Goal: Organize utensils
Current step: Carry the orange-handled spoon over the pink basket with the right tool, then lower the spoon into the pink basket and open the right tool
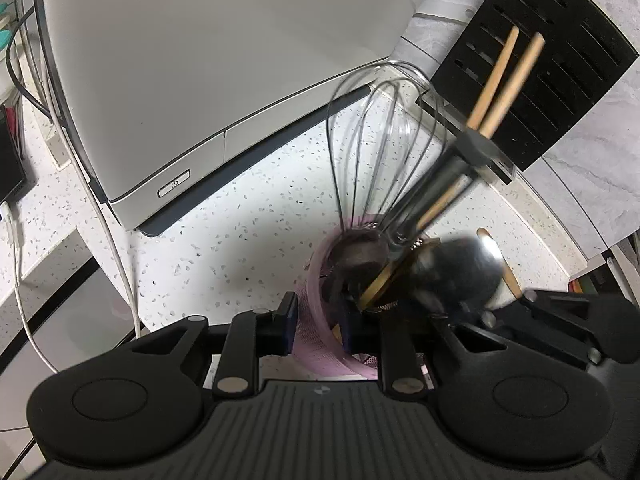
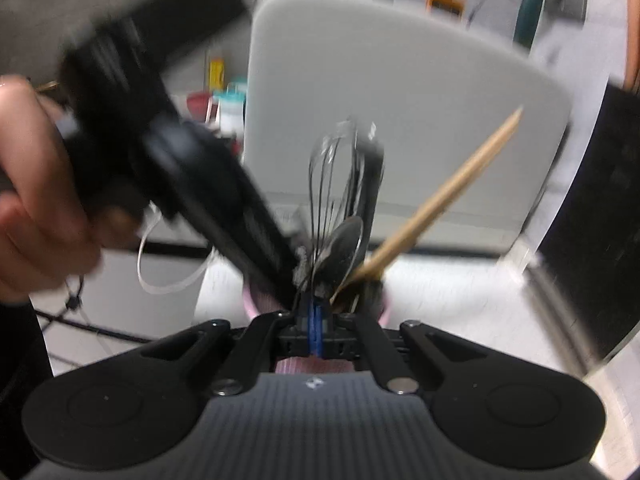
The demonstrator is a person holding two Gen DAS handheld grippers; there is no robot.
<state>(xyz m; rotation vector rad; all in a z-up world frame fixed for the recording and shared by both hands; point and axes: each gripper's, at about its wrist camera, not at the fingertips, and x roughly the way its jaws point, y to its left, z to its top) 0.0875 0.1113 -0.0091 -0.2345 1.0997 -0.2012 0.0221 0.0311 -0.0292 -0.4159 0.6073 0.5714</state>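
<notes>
Two grippers noted: our left gripper (image 1: 316, 330) pinches pink holder (image 1: 316, 344) rim; right gripper (image 2: 316, 330) pressed together just before whisk (image 2: 334, 184).

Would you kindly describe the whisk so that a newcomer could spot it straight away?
Start at the big grey appliance on the speckled counter. In front of it stands a pink mesh holder crowded with utensils. The whisk rises from it, the only one with a cage of thin wire loops, beside the black slotted spatula and wooden sticks.

Whisk (image 1: 380, 152) stands in holder (image 1: 316, 320) (spoon (image 1: 476, 268) seemingly beside it).
</notes>
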